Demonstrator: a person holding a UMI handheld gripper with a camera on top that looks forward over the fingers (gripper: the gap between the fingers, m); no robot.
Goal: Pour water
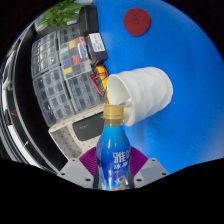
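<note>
Bottle (115,150) is pinched at label by gripper (113,176), neck tilted into white cup (143,93) just beyond. Red lid (136,21) is seen beyond cup. Bottle is judged light, slippery, easily squeezed; hold at middle is advised.

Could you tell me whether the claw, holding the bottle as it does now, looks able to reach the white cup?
Probably yes: the claw grips the bottle, whose mouth already meets the tipped white cup; nothing lies between.
</note>
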